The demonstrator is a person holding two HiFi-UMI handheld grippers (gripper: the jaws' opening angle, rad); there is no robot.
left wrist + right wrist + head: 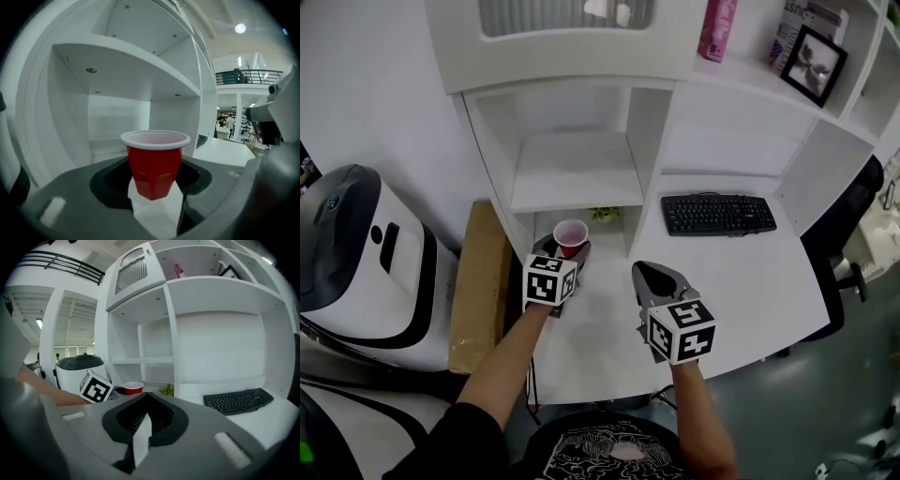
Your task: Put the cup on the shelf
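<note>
A red cup [570, 234] with a white inside stands upright between the jaws of my left gripper [567, 251], which is shut on it. In the left gripper view the cup [155, 161] fills the middle, held at its lower part by the left gripper [155, 190], facing the low open bay of the white shelf unit [117, 61]. The shelf board [577, 187] lies just beyond and above the cup. My right gripper [656, 277] hovers over the desk, shut and holding nothing; in its own view the right gripper [145, 404] shows the cup [133, 388] to the left.
A black keyboard [718, 214] lies on the white desk [741, 281] to the right. A small green plant [605, 215] sits behind the cup. A cardboard box [478, 281] and a white-and-black machine [356, 253] stand at left. A picture frame [814, 64] and pink bottle [717, 28] are higher up.
</note>
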